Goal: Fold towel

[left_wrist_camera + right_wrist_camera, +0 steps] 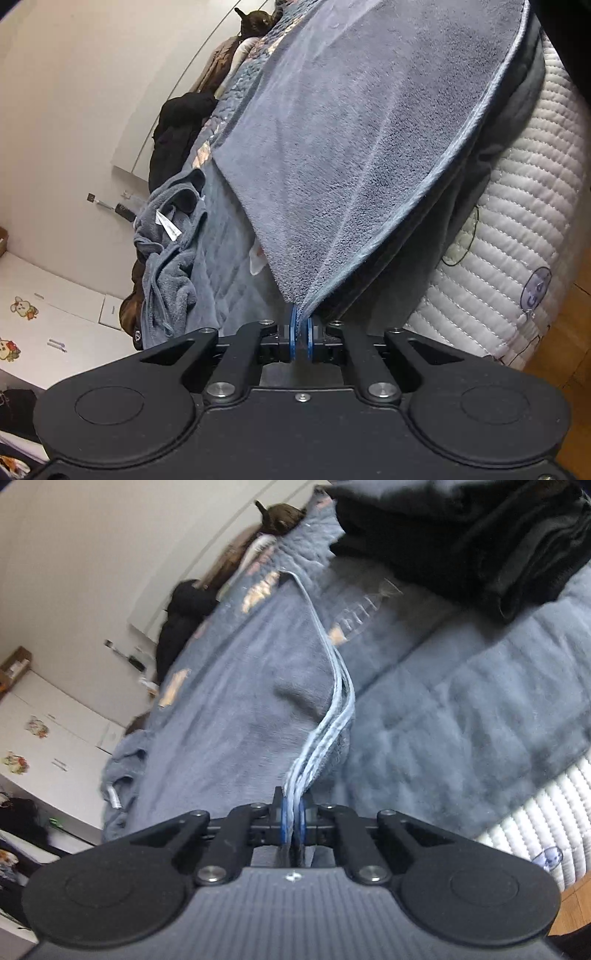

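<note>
Left wrist view first: the left gripper (301, 328) has its blue pads pinched tight on a corner of the grey-blue terry towel (369, 147), and the cloth fans away from the jaws toward twelve and one o'clock, stretched taut and lifted off the bed. Its pale hemmed edge (461, 155) runs from the pinch out to one o'clock. Under it lies a blue-grey quilted bedspread (218, 266), and a white quilted mattress side (517, 221) shows at three o'clock. A second, crumpled grey towel (166, 258) sits heaped at nine o'clock, well apart from the held one.

Over to the right wrist view, and the right gripper (293, 814) is clamped narrow on a stack of pale hems (332, 686), several layers together, so this towel looks already doubled. Those hems lead off toward twelve o'clock, sagging, with the towel body to their left. A pile of folded black clothes (480, 535) rests at one o'clock.

Both hands hold the near end, then; the towel's long axis runs away from them, so the next fold, I judge, carries this end forward over the far one. Neither gripper shows in the other's view, the far end is cut off, and the right view is blurred.
</note>
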